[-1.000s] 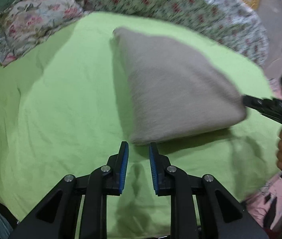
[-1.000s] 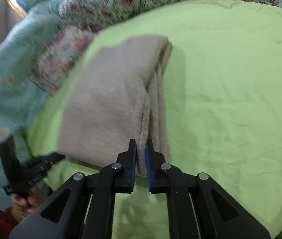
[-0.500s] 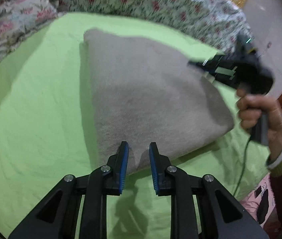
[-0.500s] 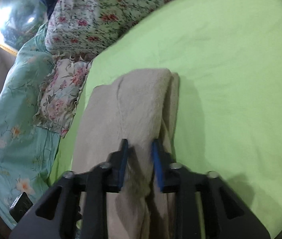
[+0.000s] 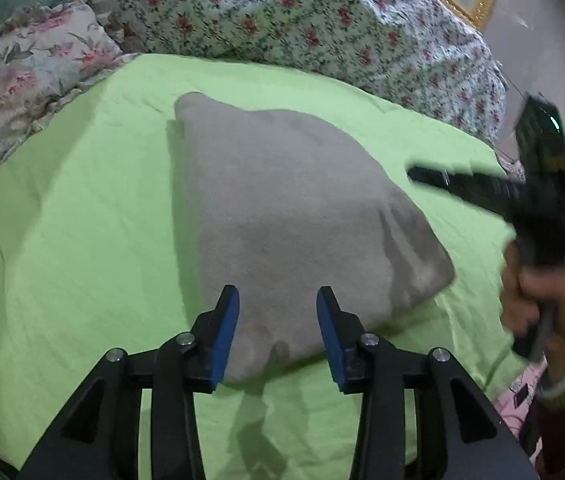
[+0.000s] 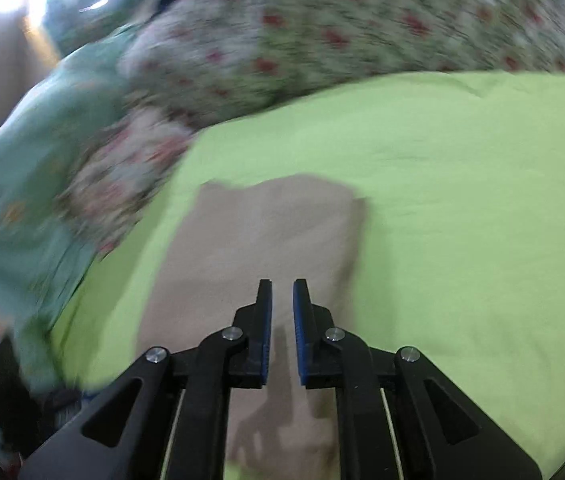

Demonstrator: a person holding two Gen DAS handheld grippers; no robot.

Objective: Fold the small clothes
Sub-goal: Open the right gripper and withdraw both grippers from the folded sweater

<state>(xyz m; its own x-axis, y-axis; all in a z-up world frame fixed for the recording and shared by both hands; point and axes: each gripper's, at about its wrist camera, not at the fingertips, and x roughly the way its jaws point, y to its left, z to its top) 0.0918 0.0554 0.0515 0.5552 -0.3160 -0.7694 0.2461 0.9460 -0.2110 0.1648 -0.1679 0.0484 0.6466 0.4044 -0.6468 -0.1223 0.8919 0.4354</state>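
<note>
1. A bed is covered by a lime-green sheet (image 5: 74,208), which fills most of both views.
2. The far edge of the sheet is bordered by a floral quilt (image 5: 302,28); a floral pillow (image 5: 30,80) is seen at the far left, with pale teal bedding (image 6: 22,152) beside it.
3. A folded beige garment (image 5: 282,220) is laid flat on the sheet, near its middle; it is gripped by neither tool.
4. The left gripper (image 5: 277,334) is held over the garment's near corner. Its jaws are opening, and cloth is seen between the blue pads without being pressed.
5. The right gripper (image 6: 282,330) is held just above the garment, its jaws almost together with nothing between them. In the left view it is blurred, carried by a hand (image 5: 538,304).
</note>
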